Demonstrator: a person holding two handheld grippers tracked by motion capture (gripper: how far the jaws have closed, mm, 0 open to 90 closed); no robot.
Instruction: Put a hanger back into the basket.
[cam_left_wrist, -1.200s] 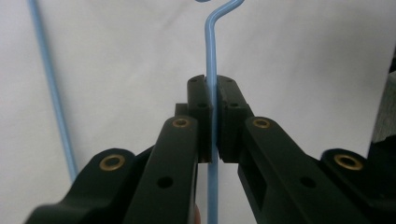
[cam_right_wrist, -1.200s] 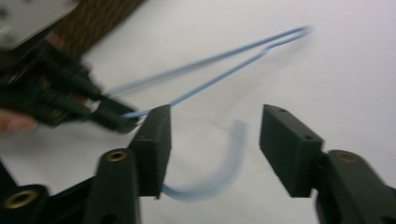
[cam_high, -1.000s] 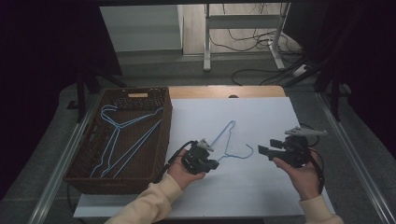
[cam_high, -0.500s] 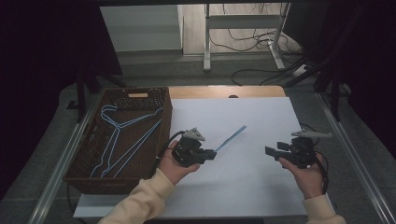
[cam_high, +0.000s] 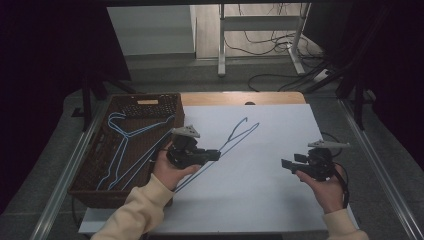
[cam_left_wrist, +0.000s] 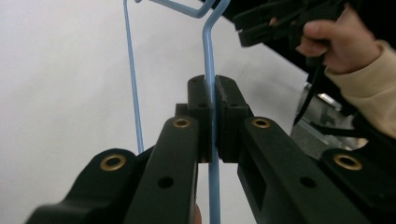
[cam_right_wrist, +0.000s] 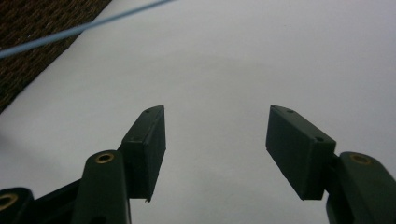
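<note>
A light blue wire hanger (cam_high: 240, 135) hangs tilted above the white sheet, its hook toward the far side. My left gripper (cam_high: 216, 155), beside the basket's right wall, is shut on its wire. The left gripper view has both pads clamped on the blue wire (cam_left_wrist: 208, 93) at the left gripper (cam_left_wrist: 214, 86), and a second strand runs up at the left. My right gripper (cam_high: 285, 164) is held low over the sheet's right side, pointing left, apart from the hanger. Its jaws stand open around bare sheet in the right gripper view (cam_right_wrist: 215, 140), with the blue wire (cam_right_wrist: 70, 32) crossing the upper left.
A dark woven basket (cam_high: 90, 165) at the table's left holds several more blue hangers (cam_high: 125, 145). The white sheet (cam_high: 260, 190) covers the table's middle and right. Metal rails run along both table sides. My other hand and right gripper (cam_left_wrist: 280, 18) show in the left gripper view.
My left gripper has risen and moved left toward the basket, lifting the hanger off the sheet and turning it edge-on. The right gripper has stayed almost still.
</note>
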